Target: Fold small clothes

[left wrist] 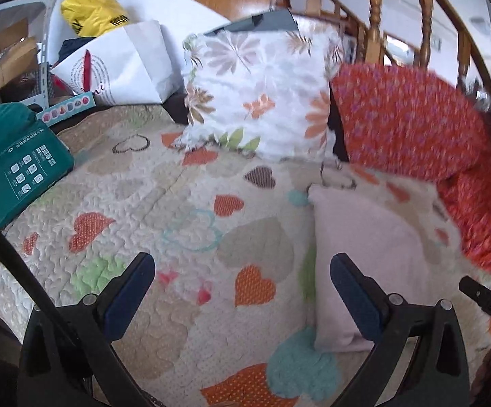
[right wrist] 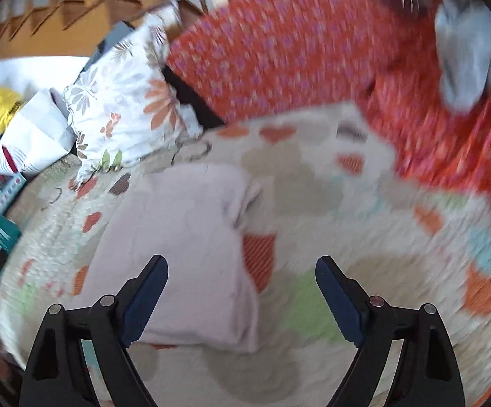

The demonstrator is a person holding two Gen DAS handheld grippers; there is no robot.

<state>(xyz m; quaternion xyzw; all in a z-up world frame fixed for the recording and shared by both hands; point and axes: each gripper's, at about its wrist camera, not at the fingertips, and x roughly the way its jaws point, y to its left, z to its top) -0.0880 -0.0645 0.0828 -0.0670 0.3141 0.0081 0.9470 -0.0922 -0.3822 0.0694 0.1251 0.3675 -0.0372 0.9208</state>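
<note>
At the far left of the left wrist view lies a dark green printed cardboard box (left wrist: pixel 25 173) on the edge of the cream quilted bedspread with coloured hearts (left wrist: pixel 137 203). Behind it stand a white paper bag with red lettering (left wrist: pixel 123 68) and a crumpled yellow plastic bag (left wrist: pixel 93 10). Further right, a white cushion printed with orange and grey flowers (left wrist: pixel 259 95) leans upright beside a red cushion with small purple flowers (left wrist: pixel 411 122), both in front of a turned wooden railing (left wrist: pixel 374 10).

The left gripper (left wrist: pixel 242 285) hangs over the bedspread with its blue-padded jaws spread wide and nothing between them. The small folded pale pink garment (left wrist: pixel 364 264) lies flat on the bedspread, just beside the right-hand finger (its near corner passes behind that finger).

In the blurred right wrist view, the right gripper (right wrist: pixel 242 288) is also wide apart and empty, above the garment's right edge; the pink cloth (right wrist: pixel 191 237) sits mostly under its left finger.
</note>
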